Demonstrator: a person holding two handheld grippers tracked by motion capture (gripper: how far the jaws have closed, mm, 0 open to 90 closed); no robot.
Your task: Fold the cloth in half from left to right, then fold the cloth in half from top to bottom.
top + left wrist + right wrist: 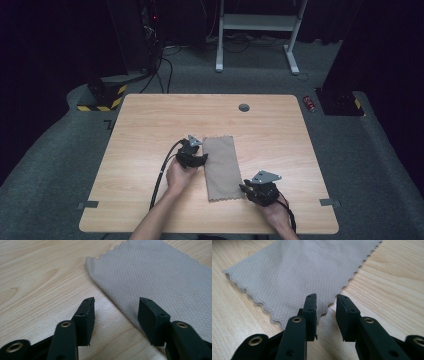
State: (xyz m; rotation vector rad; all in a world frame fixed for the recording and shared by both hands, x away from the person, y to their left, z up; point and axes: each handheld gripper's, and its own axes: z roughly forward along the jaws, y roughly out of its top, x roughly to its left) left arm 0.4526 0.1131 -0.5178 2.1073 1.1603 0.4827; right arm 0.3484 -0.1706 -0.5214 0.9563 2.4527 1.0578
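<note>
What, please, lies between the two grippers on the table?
The grey cloth lies flat between them in the high view: the left gripper at its left edge, the right gripper at its near right corner.

In the high view the left tool covers a stretch of the cloth's left edge, so how the cloth lies under it cannot be told, and the jaw tips of the right tool are too small to judge against the cloth's near corner. The person's forearms are cut off by the bottom edge. The small red thing on the floor past the surface is too small to identify, and the room behind is too dark to read. In the left gripper view the cloth runs off the top and right edges. In the right gripper view the cloth runs off the top, and a jaw hides part of its scalloped near edge.
</note>
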